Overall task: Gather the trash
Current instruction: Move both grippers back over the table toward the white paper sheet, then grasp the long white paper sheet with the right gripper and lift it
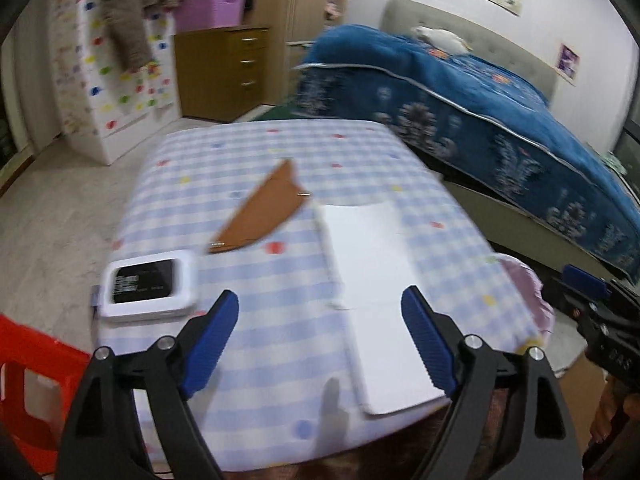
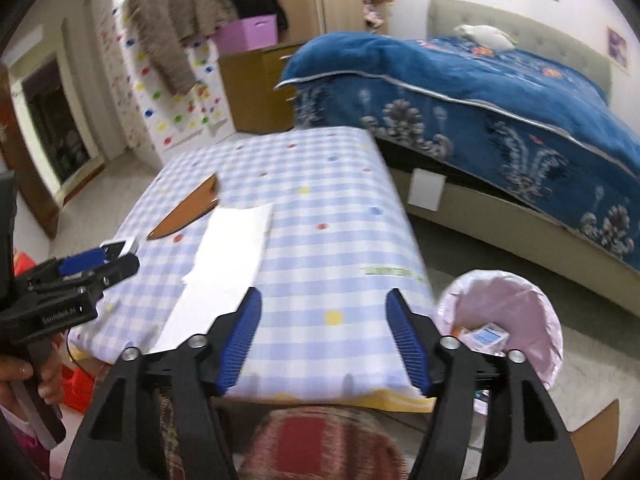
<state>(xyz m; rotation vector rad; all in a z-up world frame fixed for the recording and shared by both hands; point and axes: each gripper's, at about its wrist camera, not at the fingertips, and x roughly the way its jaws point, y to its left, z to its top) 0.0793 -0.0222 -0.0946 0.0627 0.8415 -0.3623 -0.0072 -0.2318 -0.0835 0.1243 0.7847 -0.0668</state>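
Observation:
A white sheet of paper (image 1: 372, 272) lies on the blue checked tablecloth (image 1: 280, 300); it also shows in the right wrist view (image 2: 228, 256). A brown cardboard scrap (image 1: 264, 212) lies beyond it, also in the right wrist view (image 2: 188, 210). A white wet-wipe pack with a black label (image 1: 150, 286) sits at the table's left edge. A bin with a pink liner (image 2: 504, 320) stands right of the table, with a small packet inside. My left gripper (image 1: 320, 312) is open above the near edge, over the paper. My right gripper (image 2: 322, 324) is open and empty above the table's near right part.
A bed with a blue floral blanket (image 1: 500, 120) stands to the right. A wooden drawer chest (image 1: 224, 72) and a spotted white cupboard (image 1: 116, 92) stand at the back. A red plastic stool (image 1: 28, 380) is at the lower left. A checked cushion (image 2: 320, 440) sits below the table edge.

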